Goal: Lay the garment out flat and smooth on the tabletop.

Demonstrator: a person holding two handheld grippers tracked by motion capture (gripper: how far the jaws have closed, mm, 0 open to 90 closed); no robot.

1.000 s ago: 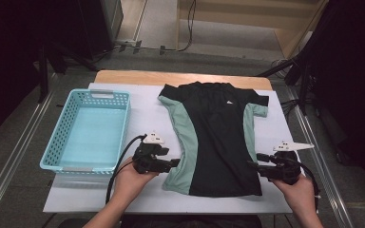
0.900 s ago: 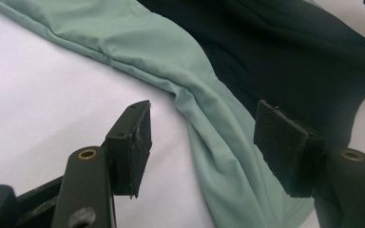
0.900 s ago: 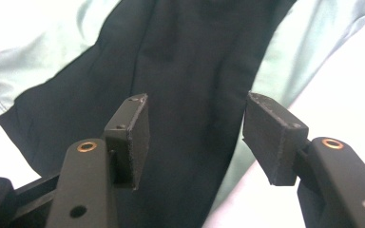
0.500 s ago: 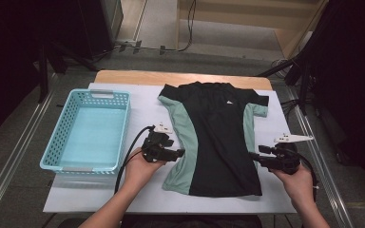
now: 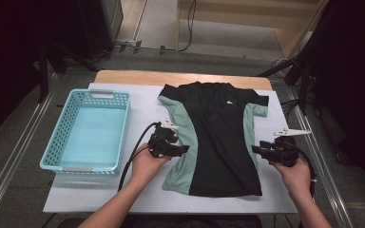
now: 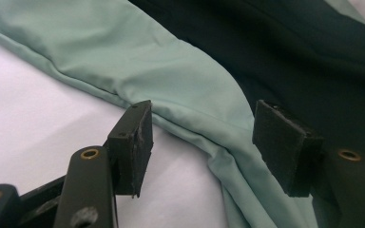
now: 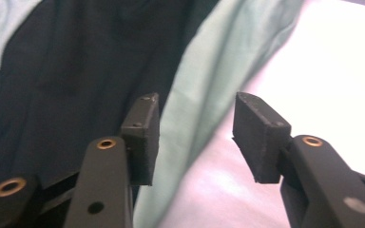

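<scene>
Now both tools closing in on shirt edges, ready to pinch.
High view: shirt point(image 5: 216, 137) flat on white table point(image 5: 138, 190), basket point(image 5: 91, 130) just left of it; left tool point(image 5: 183, 148) at the shirt's mint left edge, right tool point(image 5: 256, 149) at its right edge. Left gripper view: left tool's jaws spread, mint seam point(image 6: 190, 121) between them, not pressed. Right gripper view: right tool's jaws have just been closing but are apart, straddling the mint strip point(image 7: 195, 118). Likely the grasp step before a fold; next calls for lowering both and pinching the edges.
</scene>
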